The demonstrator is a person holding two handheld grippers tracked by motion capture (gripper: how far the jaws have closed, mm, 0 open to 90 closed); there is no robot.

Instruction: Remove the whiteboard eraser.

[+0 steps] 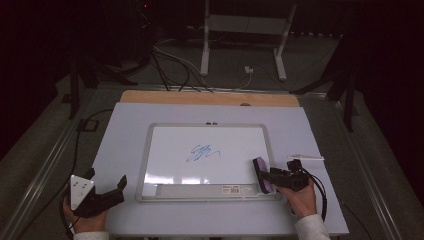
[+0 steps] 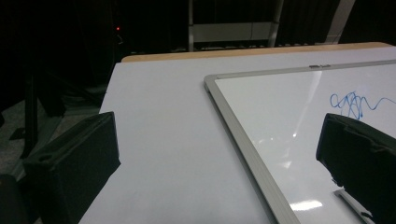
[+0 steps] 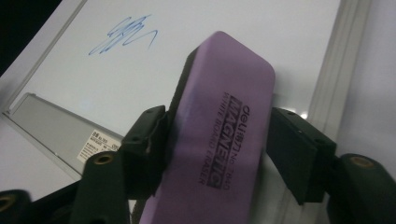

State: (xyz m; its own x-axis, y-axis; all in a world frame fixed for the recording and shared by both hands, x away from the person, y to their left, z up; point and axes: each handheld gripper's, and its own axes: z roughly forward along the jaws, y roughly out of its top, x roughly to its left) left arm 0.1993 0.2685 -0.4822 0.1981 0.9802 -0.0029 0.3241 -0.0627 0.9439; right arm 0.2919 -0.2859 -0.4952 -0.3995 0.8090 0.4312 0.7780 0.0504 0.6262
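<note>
Eraser: clamped in my right gripper at the whiteboard's corner, to wipe the scribble.
Left gripper: jaws apart (idle), beside the whiteboard.

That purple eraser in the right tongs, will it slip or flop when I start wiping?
The purple eraser looks like a stiff, blocky bar, so it probably won't flop. It sits tilted between the right tongs, so it may twist under pressure. Its print reads "magnetic", so it could cling to the whiteboard.
</note>
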